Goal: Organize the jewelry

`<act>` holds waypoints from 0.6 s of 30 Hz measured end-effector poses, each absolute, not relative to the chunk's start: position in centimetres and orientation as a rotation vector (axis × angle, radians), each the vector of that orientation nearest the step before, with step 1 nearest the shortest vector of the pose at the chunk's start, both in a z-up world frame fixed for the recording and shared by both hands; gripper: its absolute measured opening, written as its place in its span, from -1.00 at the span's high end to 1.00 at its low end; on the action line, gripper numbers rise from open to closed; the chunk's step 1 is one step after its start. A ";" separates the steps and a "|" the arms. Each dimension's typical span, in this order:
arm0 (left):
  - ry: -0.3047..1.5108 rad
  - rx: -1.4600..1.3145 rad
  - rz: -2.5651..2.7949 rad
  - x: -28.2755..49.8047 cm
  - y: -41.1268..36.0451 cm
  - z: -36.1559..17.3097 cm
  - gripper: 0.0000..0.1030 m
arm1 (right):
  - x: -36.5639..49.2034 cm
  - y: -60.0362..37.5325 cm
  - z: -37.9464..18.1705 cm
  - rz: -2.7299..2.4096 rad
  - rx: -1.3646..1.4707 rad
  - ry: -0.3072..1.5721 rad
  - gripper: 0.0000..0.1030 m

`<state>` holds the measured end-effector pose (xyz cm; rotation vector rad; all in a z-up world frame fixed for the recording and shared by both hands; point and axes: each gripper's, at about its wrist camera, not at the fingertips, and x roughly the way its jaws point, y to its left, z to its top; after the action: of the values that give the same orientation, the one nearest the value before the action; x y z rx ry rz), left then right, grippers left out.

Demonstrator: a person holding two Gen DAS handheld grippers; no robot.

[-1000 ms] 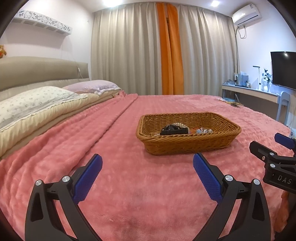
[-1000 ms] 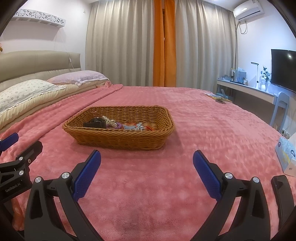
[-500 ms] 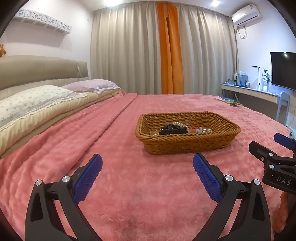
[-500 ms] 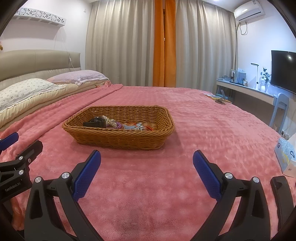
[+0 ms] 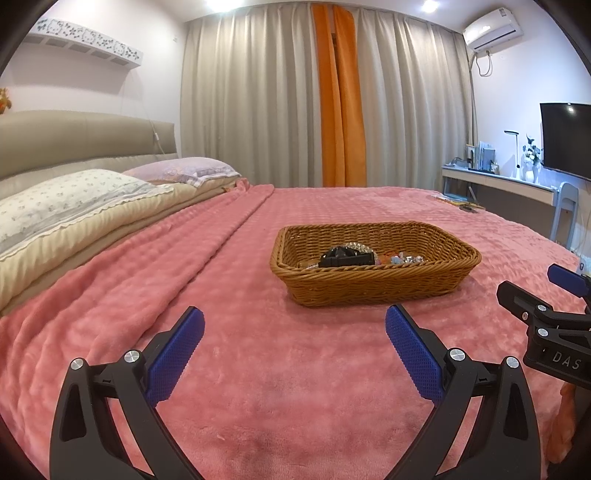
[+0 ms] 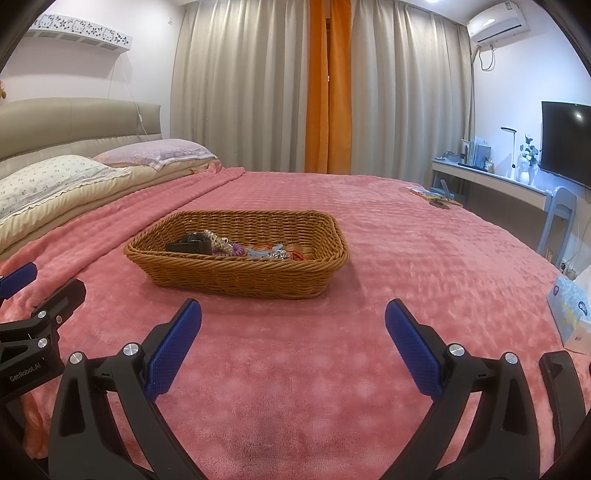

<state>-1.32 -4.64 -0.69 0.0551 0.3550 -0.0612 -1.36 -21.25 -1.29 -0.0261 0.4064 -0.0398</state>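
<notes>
Hovering over pink blanket (image 5: 295,387) | left gripper (image 5: 294,345): jaws spread wide, holding nothing | right gripper (image 6: 293,338): jaws spread wide, holding nothing | wicker basket (image 6: 236,275) ahead on bed, apart from both | jewelry (image 6: 236,248) heaped inside basket

Before me spreads a bed under a fuzzy pink blanket (image 5: 258,369), beige floor-length curtains (image 5: 258,92) with an orange centre strip (image 5: 338,110) behind, a white wall-mounted air conditioner (image 5: 493,27) above right.

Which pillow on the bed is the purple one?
The far pillow, nearest the curtains, is plain pale purple; the nearer pillow is white with small flowers.
</notes>
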 end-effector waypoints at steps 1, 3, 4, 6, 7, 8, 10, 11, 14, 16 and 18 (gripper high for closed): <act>0.355 0.055 -0.061 -1.4 -4.6 -0.7 -0.85 | -1.4 -21.2 -1.3 -0.040 -0.026 0.406 -0.85; 0.355 0.055 -0.062 -1.4 -4.7 -0.7 -0.85 | -1.4 -21.2 -1.3 -0.040 -0.027 0.406 -0.85; 0.355 0.055 -0.062 -1.4 -4.7 -0.7 -0.85 | -1.4 -21.2 -1.3 -0.040 -0.027 0.406 -0.85; 0.355 0.055 -0.062 -1.4 -4.7 -0.7 -0.85 | -1.4 -21.2 -1.3 -0.040 -0.027 0.406 -0.85; 0.355 0.055 -0.061 -1.4 -4.7 -0.7 -0.85 | -1.4 -21.2 -1.3 -0.040 -0.027 0.406 -0.85; 0.355 0.055 -0.061 -1.3 -4.6 -0.7 -0.85 | -1.4 -21.2 -1.3 -0.040 -0.027 0.406 -0.85; 0.356 0.054 -0.061 -1.4 -4.6 -0.7 -0.85 | -1.4 -21.2 -1.3 -0.040 -0.027 0.406 -0.85; 0.356 0.054 -0.061 -1.3 -4.6 -0.7 -0.85 | -1.4 -21.2 -1.3 -0.040 -0.027 0.406 -0.85; 0.358 0.054 -0.062 -1.3 -4.6 -0.8 -0.85 | -1.4 -21.2 -1.3 -0.040 -0.028 0.406 -0.85; 0.359 0.053 -0.062 -1.4 -4.6 -0.8 -0.85 | -1.4 -21.2 -1.3 -0.040 -0.028 0.406 -0.85; 0.361 0.052 -0.062 -1.4 -4.7 -0.9 -0.85 | -1.4 -21.2 -1.3 -0.041 -0.028 0.406 -0.85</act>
<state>-1.44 -4.67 -0.91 0.0521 0.3613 -0.0619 -1.40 -21.17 -1.27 -0.0277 0.4060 -0.0405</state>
